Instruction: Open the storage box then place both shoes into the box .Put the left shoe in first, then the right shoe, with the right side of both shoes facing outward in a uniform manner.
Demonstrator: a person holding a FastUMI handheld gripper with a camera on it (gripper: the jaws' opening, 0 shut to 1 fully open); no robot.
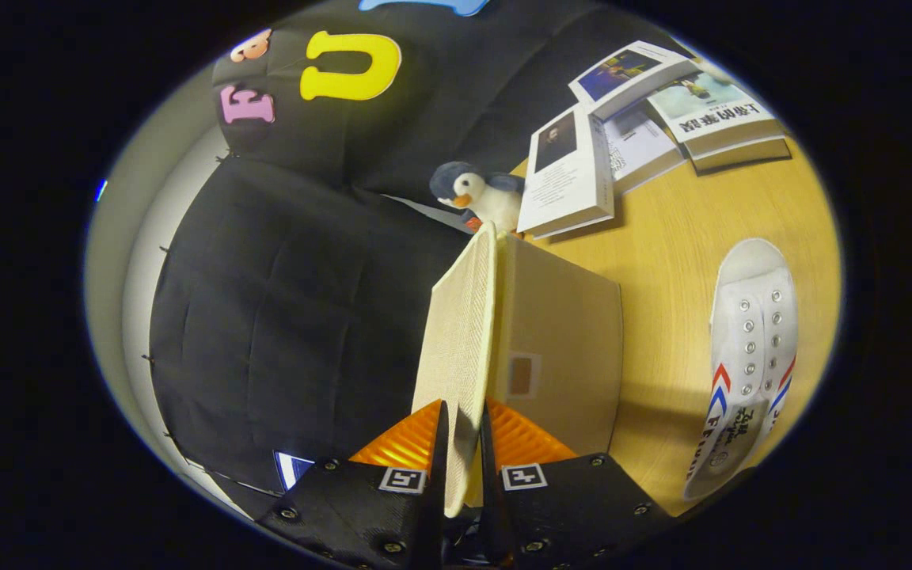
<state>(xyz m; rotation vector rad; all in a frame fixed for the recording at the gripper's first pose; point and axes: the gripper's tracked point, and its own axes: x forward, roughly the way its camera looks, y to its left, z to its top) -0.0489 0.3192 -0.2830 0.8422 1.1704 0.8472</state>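
We have the gripper (462, 443) closed narrow on the lid (460, 332) of the storage box (563, 348). Both fingers press on the lid's near edge, one on each face, so the panel sits clamped between them and runs straight ahead along the finger axis. The view is rolled to one side, so the wooden table (670, 245) appears as a tilted plane beside the box.

The lid stands roughly at a right angle to the box wall (559, 317), which carries a small label patch (523, 374). We judge the lid to be swung well open, hinged at its far edge near the plush penguin (480, 196); the hinge itself cannot be made out.

The relation that matters next: one white canvas shoe (745, 364) lies on the table on the box side of the lid, well apart from the fingers, with the box body between it and the lid. Its long axis runs roughly parallel to the lid and to the fingers, toe cap pointing away toward the books (638, 119). We cannot tell whether it is the left or right shoe.

We judge the opening step nearly done; releasing the lid and reaching across the box to the shoe should follow.
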